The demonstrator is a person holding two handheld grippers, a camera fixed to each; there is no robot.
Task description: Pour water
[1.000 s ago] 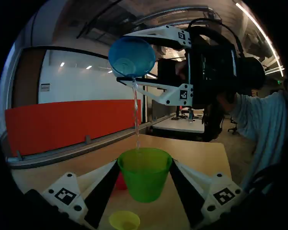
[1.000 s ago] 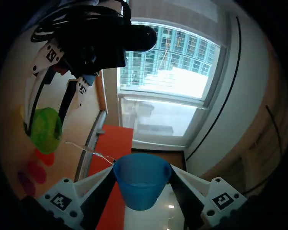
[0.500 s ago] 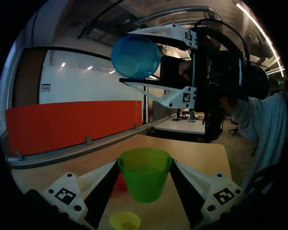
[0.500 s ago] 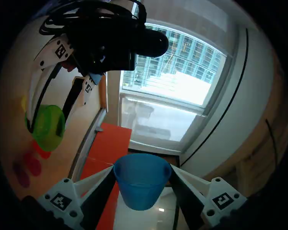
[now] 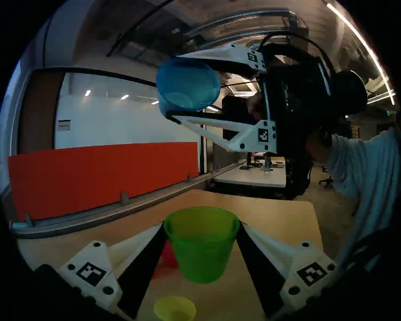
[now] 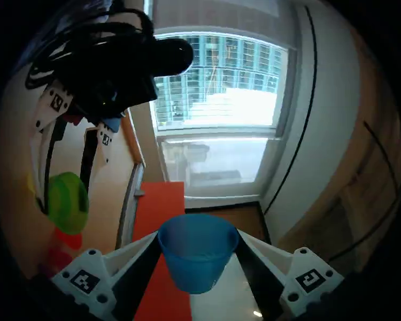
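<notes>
Since a second ago the thin stream of water has stopped and the blue cup (image 6: 198, 262) has swung back from its pouring tilt; nothing falls from its rim now. Nearest in the left gripper view, a yellow cup (image 5: 175, 308) stands on the table (image 5: 275, 214) at the bottom edge of the picture, just below the fingers. The left gripper (image 5: 200, 231) is closed to about the width of the green cup (image 5: 201, 247), with both fingers pressed on its sides. The cup is upright and held above the tabletop. A red cup (image 5: 168, 254) peeks out just behind its lower left side. Past these the wooden top runs bare to its far edge. A rail and a long orange panel (image 5: 93, 171) lie along the left, and the floor drops away on the right. Well above the green cup and a little to the left of it, the right gripper (image 5: 171, 85) reaches in from the right with the blue cup between its fingers, the mouth turned partly toward the camera. A grey sleeve (image 5: 366, 171) follows behind it. In the right gripper view both fingers grip the blue cup's sides at the bottom centre. The green cup sits far off at the left edge, and a large window (image 6: 222, 91) fills the background.
</notes>
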